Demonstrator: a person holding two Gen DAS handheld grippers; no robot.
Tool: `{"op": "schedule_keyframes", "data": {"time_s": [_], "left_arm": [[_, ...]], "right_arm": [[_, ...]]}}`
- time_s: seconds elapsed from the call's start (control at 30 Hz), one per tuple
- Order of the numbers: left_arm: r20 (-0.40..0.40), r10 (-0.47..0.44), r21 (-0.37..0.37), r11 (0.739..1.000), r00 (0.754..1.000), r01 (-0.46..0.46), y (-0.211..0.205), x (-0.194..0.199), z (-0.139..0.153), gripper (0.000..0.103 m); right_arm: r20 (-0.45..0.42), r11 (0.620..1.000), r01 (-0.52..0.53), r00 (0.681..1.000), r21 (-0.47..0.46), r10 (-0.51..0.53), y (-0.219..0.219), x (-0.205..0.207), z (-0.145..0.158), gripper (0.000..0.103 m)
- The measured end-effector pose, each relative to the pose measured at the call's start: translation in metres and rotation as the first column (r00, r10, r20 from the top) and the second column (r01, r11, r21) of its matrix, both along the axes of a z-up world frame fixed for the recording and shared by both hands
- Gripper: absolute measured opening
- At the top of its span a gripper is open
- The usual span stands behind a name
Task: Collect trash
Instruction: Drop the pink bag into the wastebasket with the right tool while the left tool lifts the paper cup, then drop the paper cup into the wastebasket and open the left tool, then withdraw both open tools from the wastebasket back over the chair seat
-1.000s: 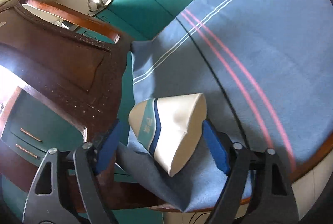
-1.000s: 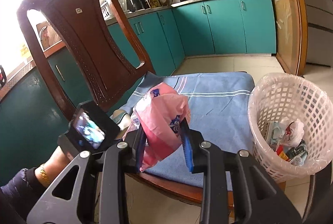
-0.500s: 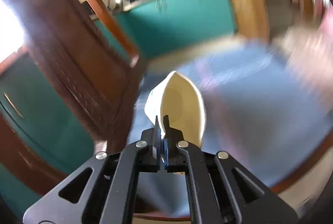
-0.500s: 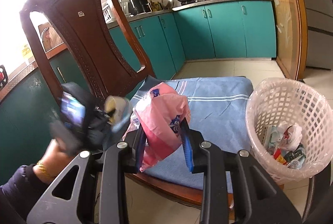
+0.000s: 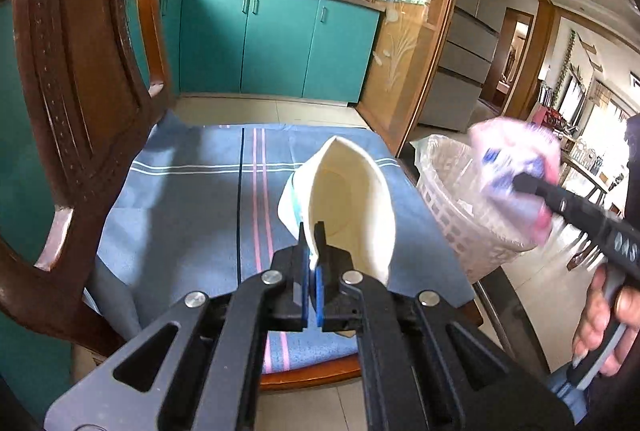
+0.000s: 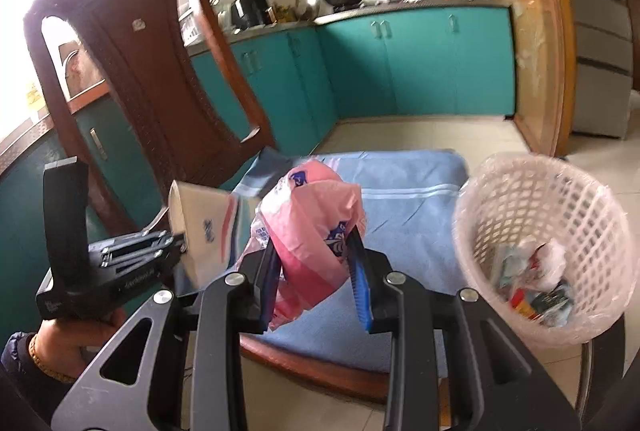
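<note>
Wooden chair with blue cloth, teal cabinets behind

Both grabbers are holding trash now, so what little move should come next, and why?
Probably swing the right hand-held gripper over the white basket and drop the pink bag. That basket sits just right of it, already holding trash. The left hand-held gripper pinching the paper cup can follow.

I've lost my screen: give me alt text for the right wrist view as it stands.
The right gripper is shut on a crumpled pink plastic bag above a blue striped cloth on a wooden chair. At left, the left gripper pinches a flattened paper cup. At right stands a white mesh wastebasket that already holds trash.
</note>
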State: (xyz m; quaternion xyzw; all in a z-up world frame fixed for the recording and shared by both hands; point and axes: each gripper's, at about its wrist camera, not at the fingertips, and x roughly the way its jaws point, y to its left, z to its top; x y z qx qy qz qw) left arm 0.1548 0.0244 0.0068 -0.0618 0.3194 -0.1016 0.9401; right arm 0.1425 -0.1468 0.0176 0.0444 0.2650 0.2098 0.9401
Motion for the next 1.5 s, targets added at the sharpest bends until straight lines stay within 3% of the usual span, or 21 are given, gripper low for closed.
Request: {"op": "schedule_keyframes", "data": {"time_s": [0.13, 0.23, 0.37, 0.53, 0.67, 0.9, 0.93, 0.97, 1.0, 1.03, 1.1, 1.27, 1.4, 1.5], "left_arm": [[-0.003, -0.01, -0.011, 1.0, 1.0, 0.01, 0.003, 0.006, 0.0, 0.003], [-0.011, -0.022, -0.011, 1.0, 1.0, 0.022, 0.004, 0.015, -0.005, 0.003], [-0.029, -0.045, -0.019, 0.999, 0.999, 0.045, -0.006, 0.024, -0.01, 0.003], [-0.045, -0.105, -0.025, 0.994, 0.993, 0.104, -0.042, 0.034, -0.012, 0.003], [-0.06, -0.185, -0.021, 0.983, 0.981, 0.184, -0.095, 0.051, -0.013, 0.003], [-0.065, -0.323, -0.07, 0.945, 0.944, 0.318, -0.206, 0.11, 0.012, 0.004], [-0.07, -0.344, -0.076, 0.938, 0.936, 0.339, -0.22, 0.117, 0.015, 0.012], [-0.085, -0.36, -0.079, 0.932, 0.929, 0.353, -0.233, 0.127, 0.016, 0.026], [-0.095, -0.354, -0.071, 0.935, 0.93, 0.349, -0.24, 0.133, 0.014, 0.074], [-0.095, -0.313, -0.046, 0.95, 0.945, 0.31, -0.244, 0.137, 0.012, 0.098], [-0.104, -0.254, 0.002, 0.967, 0.962, 0.255, -0.24, 0.139, 0.005, 0.098], [-0.116, -0.203, 0.066, 0.975, 0.972, 0.212, -0.199, 0.113, -0.008, 0.099], [-0.091, -0.146, 0.096, 0.983, 0.985, 0.155, -0.131, 0.075, -0.007, 0.1], [-0.128, -0.078, 0.136, 0.986, 0.989, 0.095, -0.091, 0.052, -0.01, 0.1]], "right_arm": [[0.072, 0.979, 0.202, 0.977, -0.004, -0.201, -0.05, 0.016, 0.012, 0.032], [0.037, 0.942, 0.333, 0.942, 0.042, -0.335, -0.093, 0.038, 0.005, 0.037], [-0.041, 0.909, 0.408, 0.913, 0.083, -0.406, -0.126, 0.053, -0.008, 0.067], [0.016, 0.894, 0.426, 0.902, 0.139, -0.432, -0.136, 0.029, 0.005, 0.089], [0.067, 0.864, 0.477, 0.868, 0.164, -0.492, -0.152, 0.015, 0.012, 0.092], [0.045, 0.78, 0.575, 0.797, 0.246, -0.602, -0.19, 0.007, 0.013, 0.092], [0.041, 0.774, 0.581, 0.792, 0.252, -0.609, -0.192, 0.008, 0.014, 0.092], [0.035, 0.767, 0.588, 0.787, 0.258, -0.615, -0.195, 0.009, 0.014, 0.092], [0.027, 0.764, 0.589, 0.787, 0.263, -0.616, -0.197, 0.009, 0.014, 0.092], [0.024, 0.763, 0.59, 0.787, 0.264, -0.617, -0.199, 0.01, 0.013, 0.092], [0.017, 0.765, 0.589, 0.79, 0.261, -0.613, -0.197, 0.011, 0.014, 0.092], [0.018, 0.787, 0.567, 0.809, 0.244, -0.588, -0.184, 0.014, 0.014, 0.092], [0.013, 0.824, 0.525, 0.842, 0.214, -0.54, -0.163, 0.018, 0.013, 0.092], [0.016, 0.855, 0.485, 0.868, 0.184, -0.496, -0.142, 0.02, 0.012, 0.092]]}}
